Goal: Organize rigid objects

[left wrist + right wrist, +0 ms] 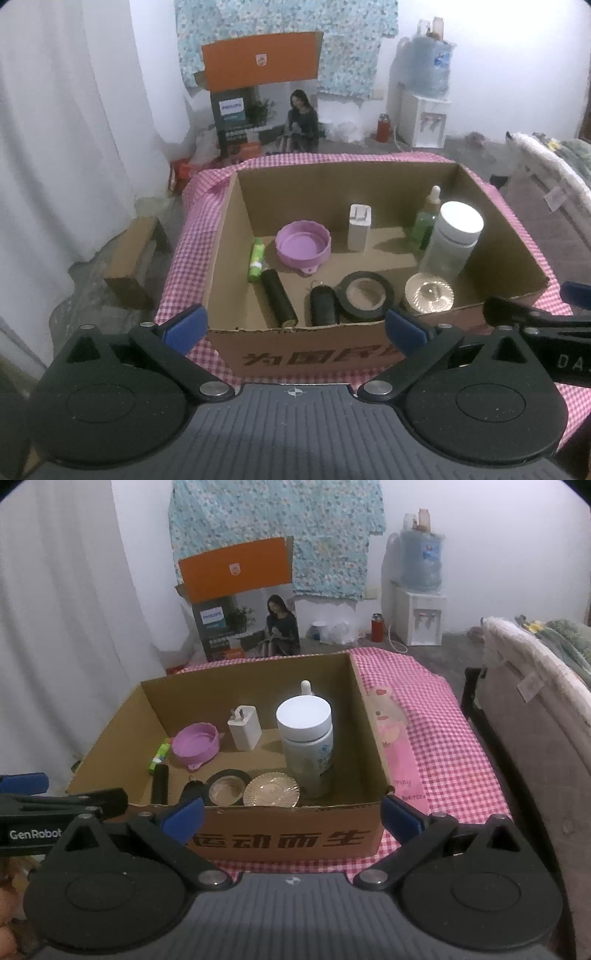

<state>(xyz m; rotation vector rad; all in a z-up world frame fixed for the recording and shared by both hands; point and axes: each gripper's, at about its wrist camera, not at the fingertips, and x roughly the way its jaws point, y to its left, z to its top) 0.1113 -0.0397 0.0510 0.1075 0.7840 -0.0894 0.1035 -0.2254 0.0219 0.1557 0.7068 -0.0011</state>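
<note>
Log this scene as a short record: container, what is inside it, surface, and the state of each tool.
container: open cardboard box
surface: pink checked tablecloth
standing: white charger, white-capped bottle, green dropper bottle
lying: purple collapsible bowl, green tube, black cylinder, black tape roll, gold ribbed lid
left tool: open, empty, outside the box's near wall
right tool: open, empty, outside the box's near wall
</note>
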